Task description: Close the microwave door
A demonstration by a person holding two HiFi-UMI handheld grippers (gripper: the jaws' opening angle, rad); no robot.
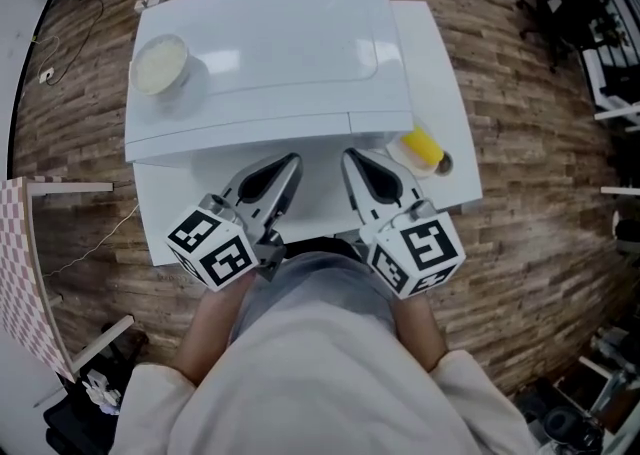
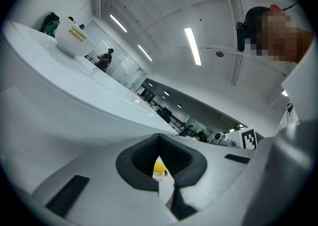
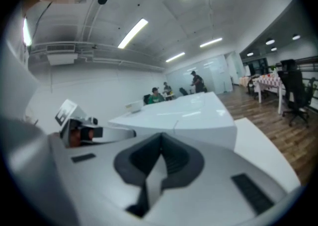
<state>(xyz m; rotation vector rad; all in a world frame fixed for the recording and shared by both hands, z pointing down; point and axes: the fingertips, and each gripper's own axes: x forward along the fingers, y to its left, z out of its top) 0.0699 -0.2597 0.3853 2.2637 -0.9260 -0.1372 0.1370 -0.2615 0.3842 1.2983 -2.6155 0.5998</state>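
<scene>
Looking down from the head view: where is the microwave [image 1: 270,53]?
— It sits on the white counter [image 1: 445,93], directly ahead of the person, with its top facing the camera. A pale bowl [image 1: 160,63] stands on its top at the left rear corner.
— And the door?
— The front edge shows as one even strip running the width of the body. In the right gripper view the microwave [image 3: 198,115] looks like a closed white box with a thin seam. That is as much as these angles show.
— What about the left gripper [image 1: 292,158]?
— It is held low, close to the person's body and just short of the microwave's front. In its own view the jaws are together, with only a thin slit between the dark pads [image 2: 141,158] and nothing gripped. (Through that slit you can see a yellow-topped container [image 2: 159,167] some way beyond.)
— Where is that container?
— It is on the counter, just beside the microwave's front right corner [image 1: 422,148].
— And the right gripper [image 1: 350,155]?
— It is alongside the left one, with a gap between them, and points the same way. Its jaws are also pressed together and hold nothing. The left gripper's marker cube [image 3: 65,112] shows at the left of its view.
</scene>
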